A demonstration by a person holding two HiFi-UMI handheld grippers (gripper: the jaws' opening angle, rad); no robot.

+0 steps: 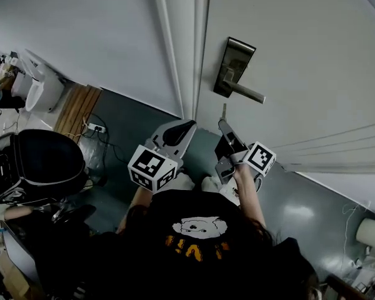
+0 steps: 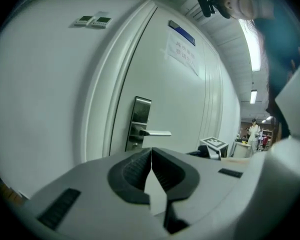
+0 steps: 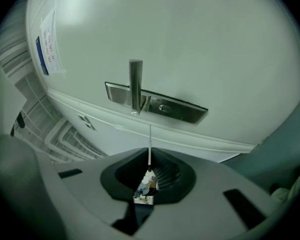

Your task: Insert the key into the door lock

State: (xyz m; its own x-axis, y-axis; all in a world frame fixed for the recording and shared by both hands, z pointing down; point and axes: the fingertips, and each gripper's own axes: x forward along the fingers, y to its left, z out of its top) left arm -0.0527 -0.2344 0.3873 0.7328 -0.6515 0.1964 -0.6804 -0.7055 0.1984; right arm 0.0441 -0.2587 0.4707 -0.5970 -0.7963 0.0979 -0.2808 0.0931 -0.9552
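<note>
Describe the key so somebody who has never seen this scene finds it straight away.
Start at the white door and its dark lock plate with the lever handle. Below the handle, the right gripper is shut on the key. It is the thin metal blade jutting from the jaws toward the door; the left gripper holds nothing.

The left tool (image 1: 186, 129) is closed and empty; the right tool (image 1: 225, 127) clamps a key (image 3: 149, 149).
</note>
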